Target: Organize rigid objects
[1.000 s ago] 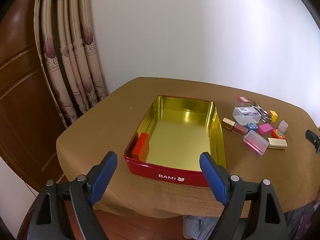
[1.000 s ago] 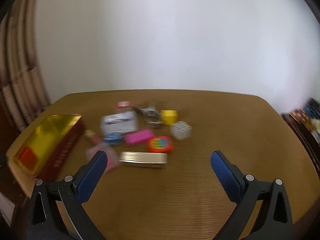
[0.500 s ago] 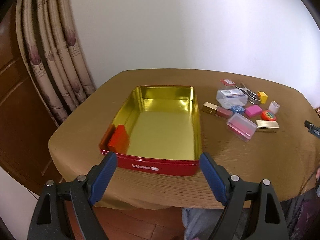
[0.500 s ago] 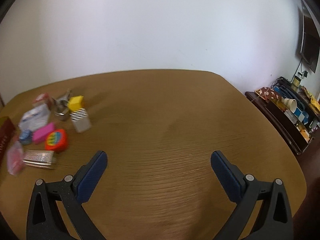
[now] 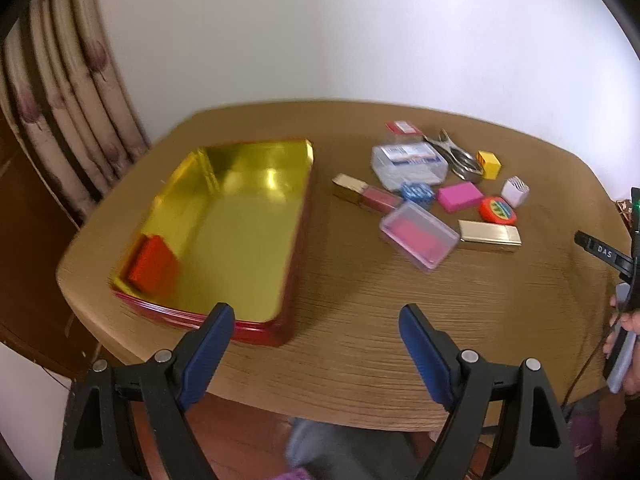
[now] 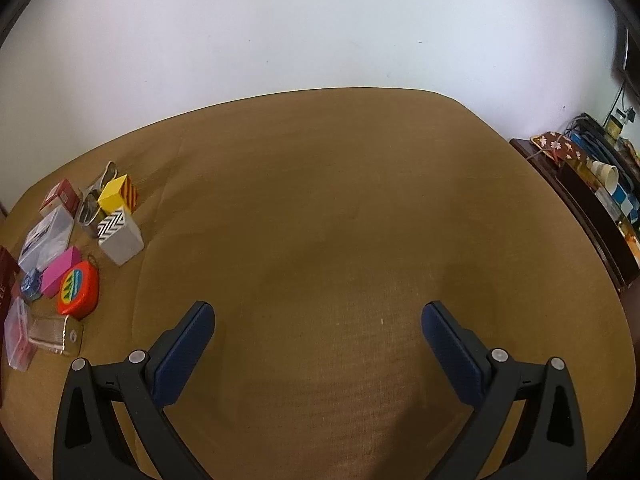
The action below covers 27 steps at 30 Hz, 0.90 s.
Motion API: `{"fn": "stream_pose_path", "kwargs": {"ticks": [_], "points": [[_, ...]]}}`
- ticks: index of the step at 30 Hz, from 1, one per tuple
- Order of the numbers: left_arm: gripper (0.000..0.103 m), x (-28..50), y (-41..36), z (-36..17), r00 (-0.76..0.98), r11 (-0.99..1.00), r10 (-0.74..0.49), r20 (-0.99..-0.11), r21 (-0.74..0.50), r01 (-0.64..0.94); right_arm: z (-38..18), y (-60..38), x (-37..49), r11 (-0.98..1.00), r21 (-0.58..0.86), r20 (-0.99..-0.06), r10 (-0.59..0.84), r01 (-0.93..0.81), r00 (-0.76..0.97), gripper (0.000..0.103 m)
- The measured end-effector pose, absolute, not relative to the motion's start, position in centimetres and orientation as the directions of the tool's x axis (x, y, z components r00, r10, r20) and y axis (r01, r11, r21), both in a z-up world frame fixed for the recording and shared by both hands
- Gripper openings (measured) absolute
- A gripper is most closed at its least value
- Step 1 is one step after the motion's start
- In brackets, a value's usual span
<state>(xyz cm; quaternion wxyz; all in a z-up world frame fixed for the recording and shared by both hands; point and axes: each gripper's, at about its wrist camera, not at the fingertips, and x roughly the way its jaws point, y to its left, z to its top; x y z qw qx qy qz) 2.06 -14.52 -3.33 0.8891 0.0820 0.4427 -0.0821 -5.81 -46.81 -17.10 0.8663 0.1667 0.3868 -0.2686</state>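
Red tin (image 5: pixel 224 216) on the counter (image 5: pixel 360 320), holding only a red block (image 5: pixel 154 268) in its near corner; small items (image 5: pixel 420 236) clustered just right of the tin. Early sorting step, probably. Left gripper (image 5: pixel 316 336) and right gripper (image 6: pixel 318 336) both with jaws wide, holding nothing. Next: reach toward that cluster, grip one piece, carry to the tin.

The tin (image 5: pixel 240 216) gleams mirror-gold metal inside; the counter (image 6: pixel 340 208) wears matt woven cloth; the clear case (image 5: pixel 418 236) looks glossy plastic.
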Motion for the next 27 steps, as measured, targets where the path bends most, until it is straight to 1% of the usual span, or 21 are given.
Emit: {"fn": "stream_pose_path", "kwargs": {"ticks": [3,6,12,20,27], "points": [[0.087,3.6,-15.9,-4.1,0.515,0.976,-0.101,-0.852,0.016,0.217,-17.4,-47.3,-5.2,0.806,0.089,-0.771,-0.316,0.585,0.553,0.102],[0.087,5.7,-17.1,-5.0,0.432,0.981,-0.136,-0.892,-0.061,0.184,-17.8,-47.8,-5.3,0.805,0.137,-0.779,-0.273,0.578,0.565,0.102],[0.087,9.8,-18.8,-6.1,0.319,0.977,-0.214,-0.923,-0.198,0.083,-17.6,-48.4,-6.0,0.8,0.191,-0.764,-0.243,0.569,0.598,0.103],[0.087,13.4,-21.0,-7.6,0.232,0.968,-0.242,-0.942,-0.25,-0.008,-17.2,-49.0,-6.2,0.796,0.232,-0.752,-0.217,0.558,0.623,0.103],[0.087,15.5,-21.9,-9.5,0.185,0.967,-0.215,-0.959,-0.236,-0.099,-17.2,-49.3,-6.6,0.791,0.268,-0.739,-0.198,0.55,0.644,0.103]]}}
